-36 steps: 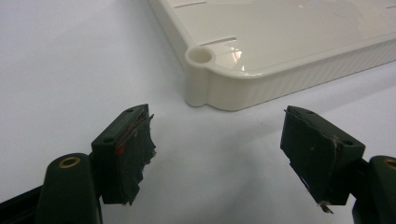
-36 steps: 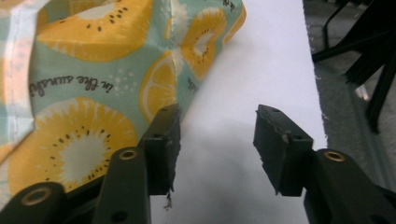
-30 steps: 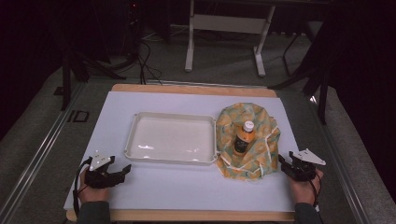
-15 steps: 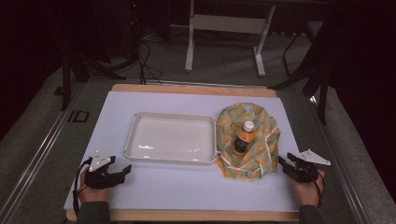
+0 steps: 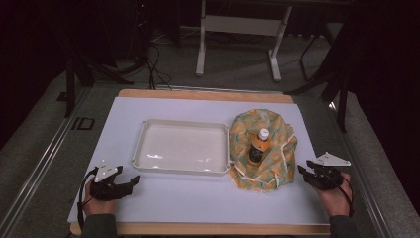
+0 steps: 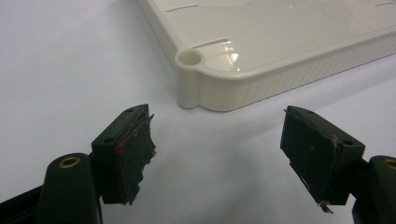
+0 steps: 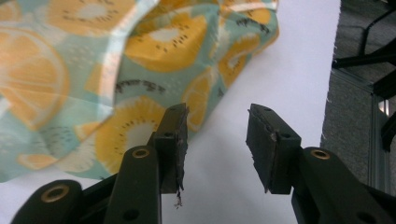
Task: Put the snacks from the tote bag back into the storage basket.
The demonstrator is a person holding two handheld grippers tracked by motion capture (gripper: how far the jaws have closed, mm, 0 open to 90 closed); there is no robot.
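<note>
A cream plastic tray [image 5: 141,144] lies empty on the middle of the white table sheet; its near corner [image 6: 233,88] lies just beyond my left gripper's jaws. To its right, a cloth bag [image 5: 277,129] printed with orange and kiwi slices lies open around an orange-brown bottle [image 5: 259,146] with a white cap. My left gripper [image 5: 130,183] rests at the front left, open [image 6: 217,135], holding nothing. My right gripper [image 5: 304,168] hovers by the bag's right edge. Its jaws [image 7: 217,140] have just been closing, but a gap remains with nothing between them. The cloth [image 7: 70,70] lies just beyond its left jaw.
The white sheet [image 5: 198,198] covers a wooden tabletop whose edge shows at front and back. Metal rails run along both sides of the table. Behind it are a stand's white legs [image 5: 200,54] and cables on the dark floor.
My right gripper has lifted a little beside the bag and its jaws stand closer together. The left gripper, tray, bag and bottle have not moved.
</note>
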